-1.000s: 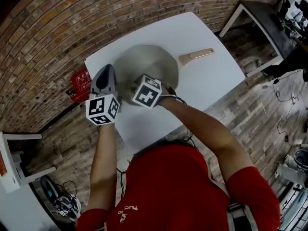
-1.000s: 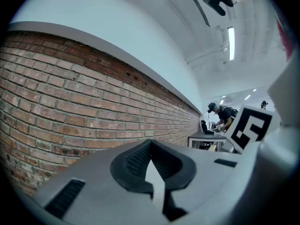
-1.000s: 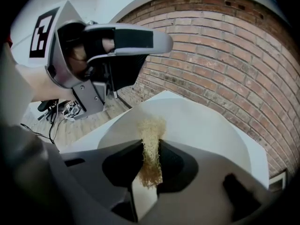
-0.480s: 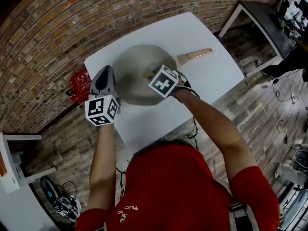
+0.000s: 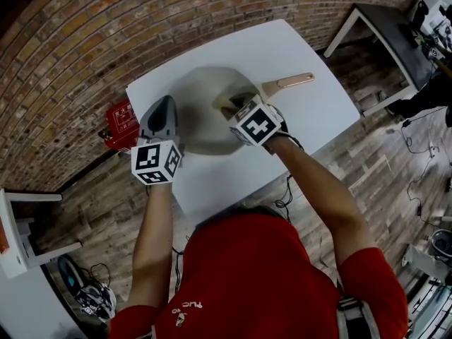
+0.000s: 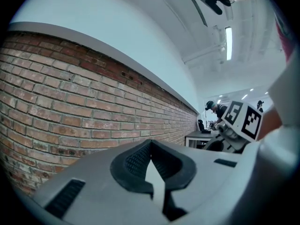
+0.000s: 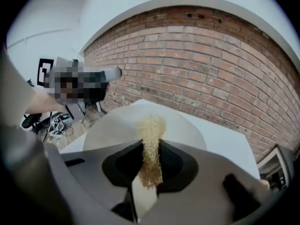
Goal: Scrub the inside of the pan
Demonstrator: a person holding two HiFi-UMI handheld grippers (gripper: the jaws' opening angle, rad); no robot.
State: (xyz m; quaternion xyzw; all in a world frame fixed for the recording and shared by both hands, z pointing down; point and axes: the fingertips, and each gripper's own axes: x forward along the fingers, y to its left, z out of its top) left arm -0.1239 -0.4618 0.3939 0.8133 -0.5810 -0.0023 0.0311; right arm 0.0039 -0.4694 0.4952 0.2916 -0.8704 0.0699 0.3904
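Observation:
A grey-beige pan (image 5: 198, 115) with a tan handle (image 5: 289, 82) sits on the white table (image 5: 311, 119). My left gripper (image 5: 165, 103) lies along the pan's left rim. In the left gripper view its jaws (image 6: 151, 143) meet at the tips with a thin pale strip between the pads, which looks like the rim. My right gripper (image 5: 232, 106) is over the pan's right half near the handle, shut on a straw-coloured fibrous scrubber (image 7: 151, 125). The scrubber's tuft sticks out past the fingertips over the pan's inside (image 7: 108, 125).
A brick wall runs close behind the table. A red box (image 5: 121, 122) stands on the floor by the table's left corner. A dark table (image 5: 385, 27) stands at the upper right. White furniture (image 5: 21, 232) is at the left, on a wood floor.
My right gripper has swept with the scrubber from the pan's near middle rightward and farther, toward the handle side. The left gripper has shifted only slightly at the left rim.

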